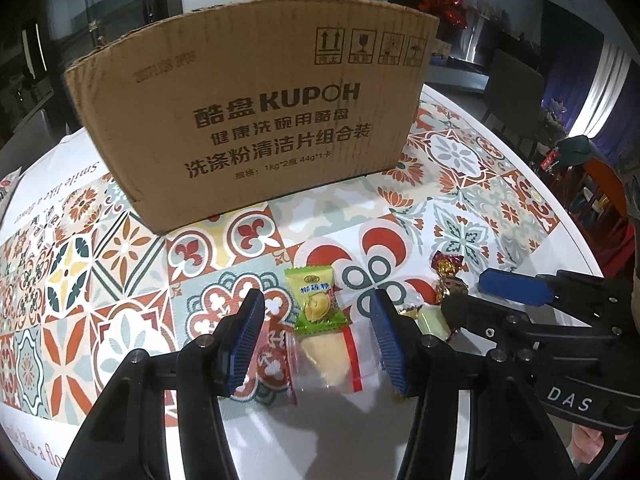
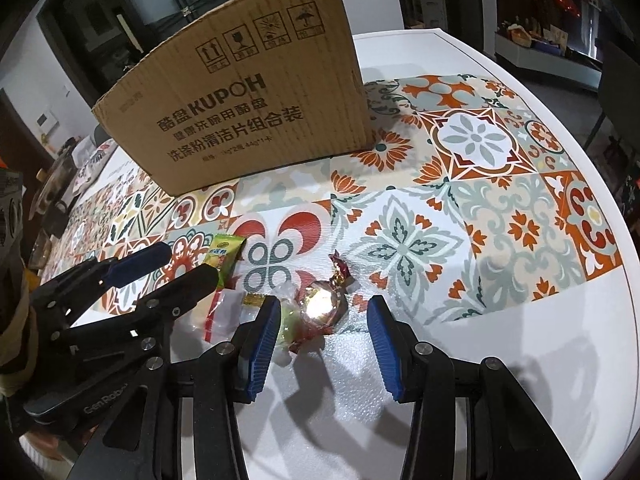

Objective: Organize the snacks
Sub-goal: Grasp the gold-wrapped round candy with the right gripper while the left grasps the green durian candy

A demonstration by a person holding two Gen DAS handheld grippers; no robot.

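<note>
A brown KUPOH cardboard box [image 1: 256, 120] stands at the back of the patterned table; it also shows in the right wrist view [image 2: 248, 108]. My left gripper [image 1: 318, 344] is open, its fingers either side of a clear zip bag with a pale snack [image 1: 326, 356] and a green durian candy [image 1: 314, 300]. A red-and-white wrapper [image 1: 272, 356] lies by its left finger. My right gripper [image 2: 322, 342] is open around a red-gold foil candy [image 2: 322, 304]; a pale green candy [image 2: 289, 320] lies by its left finger. The right gripper also shows in the left wrist view [image 1: 496, 300].
The round white table [image 2: 560, 320] carries a tile-patterned mat [image 2: 460, 184]. Its edge curves close on the right. Chairs and shelves with red foil balloons [image 1: 450, 2] stand behind. Cluttered items sit at the far left [image 2: 52, 184].
</note>
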